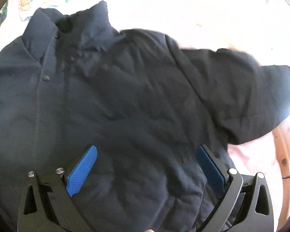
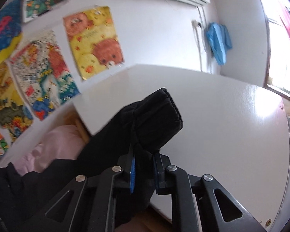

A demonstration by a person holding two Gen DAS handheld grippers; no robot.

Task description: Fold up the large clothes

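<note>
Left gripper (image 1: 147,166) fingers spread above black jacket (image 1: 116,100) on pink bed sheet (image 1: 251,158); right gripper (image 2: 144,171) fingers pinching raised sleeve cuff (image 2: 158,119)

The left hand-held gripper (image 1: 145,166) is tipped downward, its two blue-padded fingers (image 1: 83,170) spread wide apart with nothing pinched between them; dark cloth lies under and between them. The right hand-held gripper (image 2: 144,172) is raised and angled upward, its black linkage arms drawn in toward each other and its blue pads (image 2: 133,176) pressed close against a bunch of black fabric. The fabric stands up past the fingertips. Neither of the person's hands nor arms can be seen.
</note>
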